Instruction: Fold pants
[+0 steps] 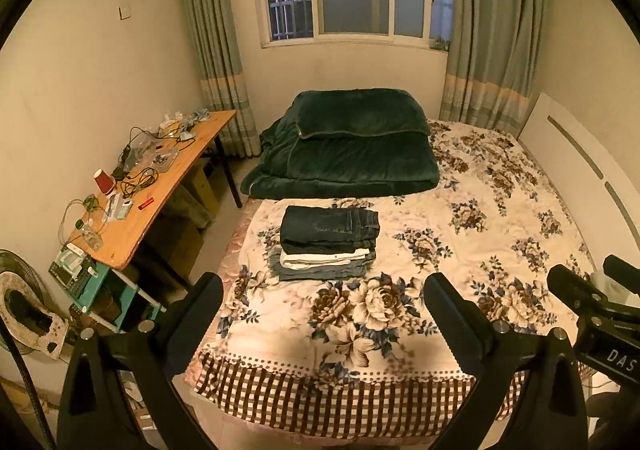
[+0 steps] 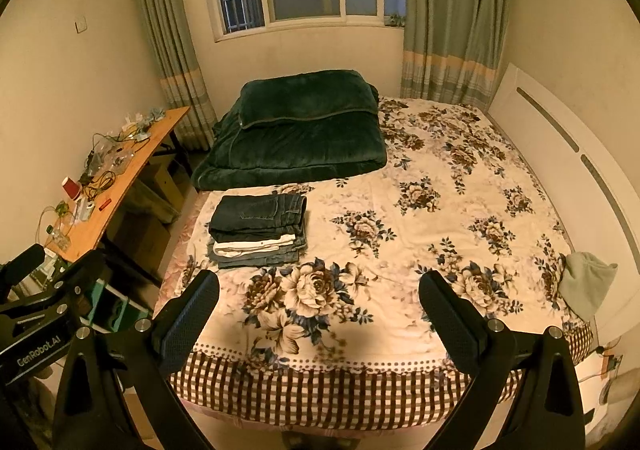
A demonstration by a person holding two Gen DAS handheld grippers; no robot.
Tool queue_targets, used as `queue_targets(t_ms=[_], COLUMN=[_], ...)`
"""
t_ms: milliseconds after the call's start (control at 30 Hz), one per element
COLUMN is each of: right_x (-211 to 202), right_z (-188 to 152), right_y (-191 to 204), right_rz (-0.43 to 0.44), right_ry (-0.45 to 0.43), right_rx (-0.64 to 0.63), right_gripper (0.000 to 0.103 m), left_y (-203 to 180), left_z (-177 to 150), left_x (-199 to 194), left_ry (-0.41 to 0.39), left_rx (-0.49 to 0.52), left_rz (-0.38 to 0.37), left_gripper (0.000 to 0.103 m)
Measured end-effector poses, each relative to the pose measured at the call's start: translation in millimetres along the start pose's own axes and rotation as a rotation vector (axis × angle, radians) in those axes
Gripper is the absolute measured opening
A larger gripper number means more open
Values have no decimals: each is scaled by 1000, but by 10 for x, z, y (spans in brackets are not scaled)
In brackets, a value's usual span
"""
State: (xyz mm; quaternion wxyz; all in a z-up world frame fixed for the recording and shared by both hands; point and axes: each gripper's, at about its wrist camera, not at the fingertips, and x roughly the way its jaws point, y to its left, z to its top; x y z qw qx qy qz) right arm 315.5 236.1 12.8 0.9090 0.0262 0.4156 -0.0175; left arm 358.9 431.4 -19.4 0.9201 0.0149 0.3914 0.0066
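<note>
A stack of folded pants (image 1: 328,242) lies on the left part of the floral bed (image 1: 480,234), dark jeans on top, white pants in the middle, grey-blue jeans below. It also shows in the right wrist view (image 2: 258,228). My left gripper (image 1: 322,300) is open and empty, held above the bed's near edge, short of the stack. My right gripper (image 2: 318,296) is open and empty too, over the near edge, to the right of the stack. The right gripper's body (image 1: 592,314) shows at the right of the left wrist view.
A folded dark green quilt (image 1: 344,146) lies at the far side of the bed. A wooden desk (image 1: 132,202) with cables and a red cup (image 1: 105,181) stands left. A white headboard (image 2: 560,154) runs along the right. A pale green cloth (image 2: 588,282) hangs at the bed's right corner.
</note>
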Motion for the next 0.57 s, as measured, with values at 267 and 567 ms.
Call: queue_targets(t_ms=[267, 567], right_x=[29, 55], right_z=[23, 42], right_y=[37, 77], right_rz=[-1, -10], right_ry=[-1, -9], right_rx=[-3, -2], right_gripper=[102, 102], left_y=[-67, -25], left_z=[-22, -125], left_x=[-68, -136], left_ry=[-5, -19], left_rx=[2, -10], left_rz=[7, 19], left_gripper=[103, 103])
